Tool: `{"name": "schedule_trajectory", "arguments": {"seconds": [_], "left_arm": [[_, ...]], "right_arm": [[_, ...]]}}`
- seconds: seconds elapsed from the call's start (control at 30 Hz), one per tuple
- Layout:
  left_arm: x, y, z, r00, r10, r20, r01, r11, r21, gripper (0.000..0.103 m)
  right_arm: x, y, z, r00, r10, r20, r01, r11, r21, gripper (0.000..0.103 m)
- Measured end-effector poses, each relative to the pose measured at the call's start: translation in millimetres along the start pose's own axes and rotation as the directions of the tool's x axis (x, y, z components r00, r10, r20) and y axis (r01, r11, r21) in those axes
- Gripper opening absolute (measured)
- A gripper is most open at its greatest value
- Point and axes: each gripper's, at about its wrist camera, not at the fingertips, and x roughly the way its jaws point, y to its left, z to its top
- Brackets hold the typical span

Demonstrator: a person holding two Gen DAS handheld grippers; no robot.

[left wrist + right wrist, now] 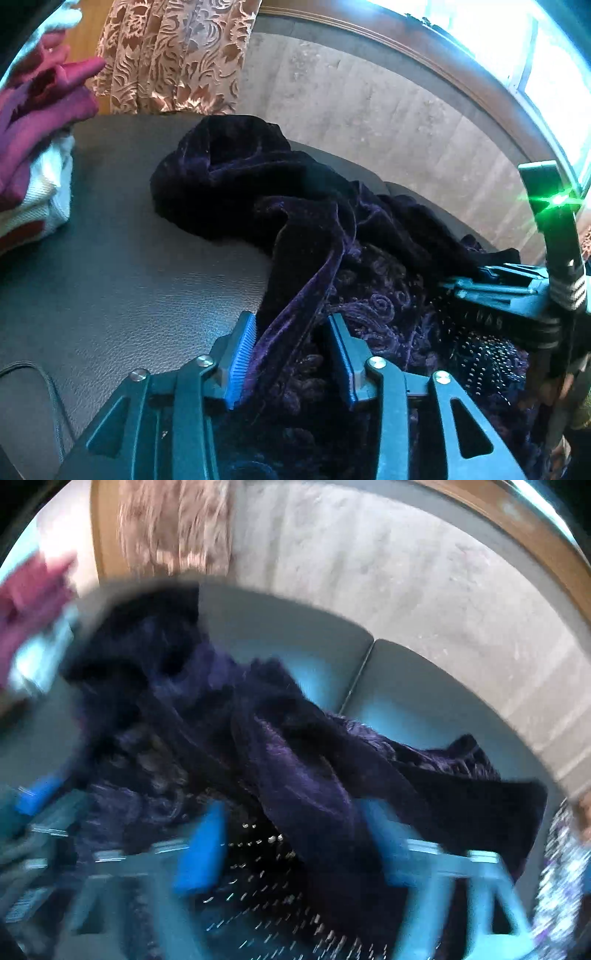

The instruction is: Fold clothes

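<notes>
Two grippers over one dark purple velvet garment (280, 206), which lies crumpled on a grey leather-look cushion surface (122, 280); far left, a folded stack (40, 199) — magenta cloth over white — sits at the cushion's edge, well apart from the garment; behind it hangs a patterned lace curtain (166, 55); left gripper (291, 354) points down at the garment's near edge, jaws partly open, a velvet fold lying between the blue pads (240, 365) and brushing the left one — not pinched; to the right, the embroidered, beaded part of the garment; right gripper (291, 845) badly blurred, blue pads apart with velvet draped between them, grip impossible to judge; pale wall (369, 118) behind.
</notes>
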Motion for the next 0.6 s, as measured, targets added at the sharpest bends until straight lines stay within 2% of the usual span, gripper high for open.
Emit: {"name": "schedule_trajectory", "arguments": {"seconds": [0.03,0.07,0.2,0.33,0.4,0.47,0.5,0.6], "left_arm": [[1,-3,-1,1.000,-0.002,0.003,0.002,1.000,0.001,0.042],[2,-5,-2,1.000,-0.004,0.005,0.004,1.000,0.003,0.043],[7,-12,-4,1.000,-0.002,0.012,0.001,1.000,0.012,0.045],[30,-9,15,1.000,-0.008,0.008,0.008,1.000,0.020,0.045],[34,-7,18,1.000,-0.005,0.009,0.005,1.000,0.023,0.045],[36,-8,19,1.000,-0.001,0.008,0.000,1.000,0.028,0.045],[37,-8,19,1.000,0.003,0.007,-0.004,0.999,0.032,0.045],[42,-9,24,1.000,0.016,0.000,-0.016,0.999,0.042,0.046]], "right_arm": [[-4,-5,1,1.000,-0.005,0.012,0.005,1.000,0.003,0.019],[-7,-10,2,1.000,-0.010,0.025,0.010,1.000,0.006,0.011],[-44,-68,-5,0.988,-0.132,0.083,0.128,0.990,0.050,0.011],[-89,-162,-29,0.948,-0.308,0.083,0.290,0.940,0.179,0.011],[-113,-212,-49,0.916,-0.397,0.052,0.373,0.893,0.252,0.011],[-138,-261,-86,0.880,-0.475,-0.005,0.447,0.823,0.350,0.011],[-147,-285,-106,0.868,-0.495,-0.035,0.465,0.789,0.401,0.012],[-159,-348,-181,0.877,-0.455,-0.153,0.446,0.655,0.610,0.016]]}}
